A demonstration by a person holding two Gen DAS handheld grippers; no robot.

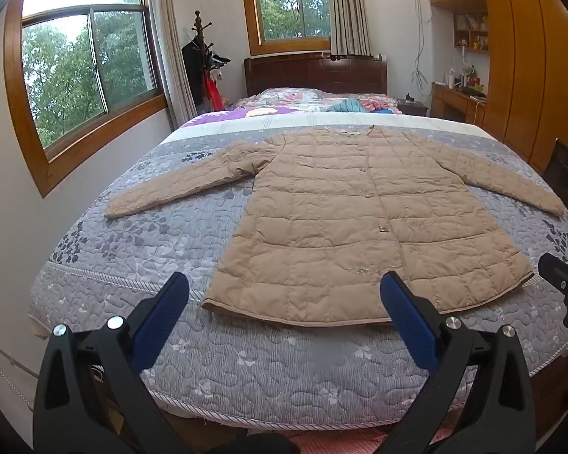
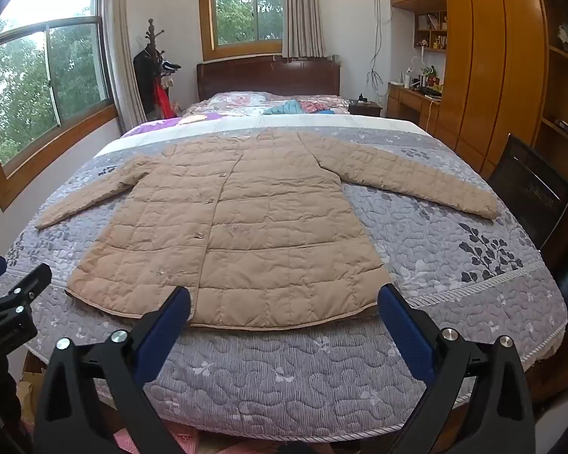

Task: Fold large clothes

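Note:
A long tan quilted coat point(image 1: 356, 219) point(image 2: 231, 227) lies flat on the bed, front up and buttoned, both sleeves spread out to the sides, hem toward me. My left gripper point(image 1: 284, 283) hangs above the foot of the bed before the hem, open wide, nothing between its blue pads. My right gripper point(image 2: 284, 295) hovers the same way nearer the hem's right part, open and empty. Each gripper shows at the edge of the other's view: the right gripper point(image 1: 564, 283) at the right border, the left gripper point(image 2: 15, 295) at the left border.
The bed carries a grey floral quilt point(image 1: 284, 363) point(image 2: 454, 234), with pillows and loose clothes near the dark headboard point(image 1: 316, 72). A window wall runs along the left. Wooden wardrobes point(image 2: 488, 75), a desk and a dark chair point(image 2: 530, 189) stand on the right.

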